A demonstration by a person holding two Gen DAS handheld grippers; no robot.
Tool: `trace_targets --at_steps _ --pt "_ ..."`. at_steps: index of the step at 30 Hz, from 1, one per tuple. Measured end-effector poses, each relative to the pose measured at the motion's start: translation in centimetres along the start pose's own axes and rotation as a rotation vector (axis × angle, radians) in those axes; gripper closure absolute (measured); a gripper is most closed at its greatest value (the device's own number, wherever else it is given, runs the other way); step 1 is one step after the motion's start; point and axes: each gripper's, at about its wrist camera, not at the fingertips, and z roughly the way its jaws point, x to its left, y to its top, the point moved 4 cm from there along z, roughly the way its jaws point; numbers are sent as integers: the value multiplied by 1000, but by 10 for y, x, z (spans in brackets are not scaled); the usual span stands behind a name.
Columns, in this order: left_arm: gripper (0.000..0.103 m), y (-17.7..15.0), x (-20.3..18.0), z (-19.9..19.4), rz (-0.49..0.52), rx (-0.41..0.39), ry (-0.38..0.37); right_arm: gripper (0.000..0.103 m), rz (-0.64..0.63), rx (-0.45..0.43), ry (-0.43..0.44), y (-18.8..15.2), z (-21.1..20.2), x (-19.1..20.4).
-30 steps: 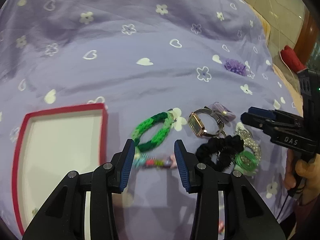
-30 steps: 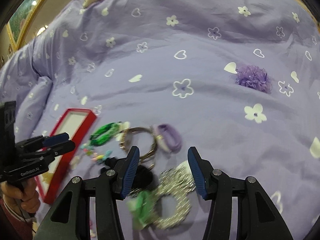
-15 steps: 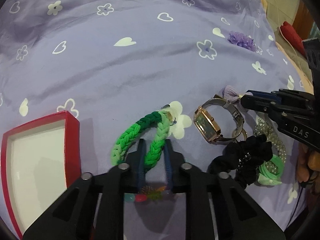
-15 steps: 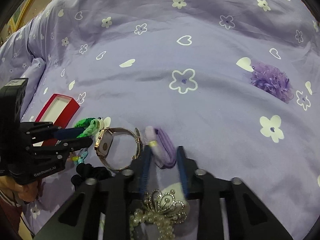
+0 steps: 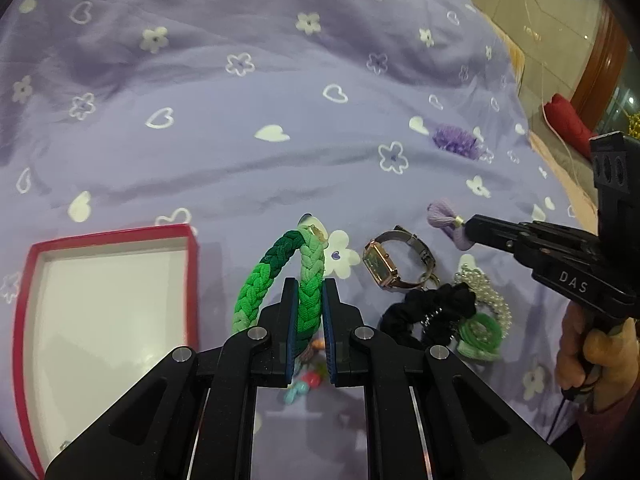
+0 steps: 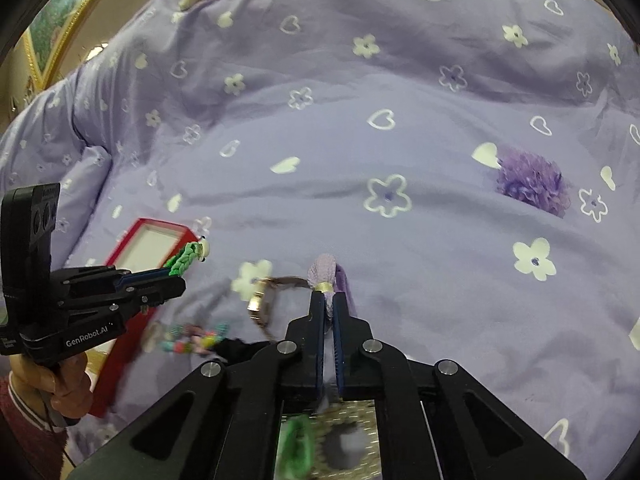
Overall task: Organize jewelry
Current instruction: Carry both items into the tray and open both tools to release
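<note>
**Both grippers loaded: green braid (left), lilac band (right)**

Bedspread [image 5: 248,168]: soft purple quilt with white hearts and flowers, puckered and uneven. A poor base; anything set down may tilt or roll into a fold.

Box [image 5: 108,304]: shallow, red-rimmed, white inside, rectangular, lying left of the jewelry pile. It looks light, so a nudge from a finger could shift it on the fabric.

Left gripper [image 5: 308,312]: fingers pressed shut on one side of the green braid [image 5: 276,276], a woven elastic loop shading dark to pale. The rest of the loop stands free; it may snag the bead string [image 5: 304,380] below the fingers and drag it along.

Right gripper [image 6: 328,312]: clamped on the lilac band [image 6: 326,270], a knitted loop with a small gold clasp. The pinch is narrow; stretchy yarn could slip out.

Watch [image 5: 394,260]: gold square case, metal bracelet, rigid, just beside the black scrunchie [image 5: 430,308] and pearl piece [image 5: 486,292]. These overlap, so tangling seems likely.
</note>
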Motion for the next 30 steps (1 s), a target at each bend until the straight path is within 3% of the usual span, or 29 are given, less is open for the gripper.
trace_targets --at_steps 13,30 --pt "93 -23 47 -54 -76 -54 59 100 -92 3 109 2 10 86" --pt "93 -50 132 -63 -188 -29 162 100 -195 60 217 7 64 190"
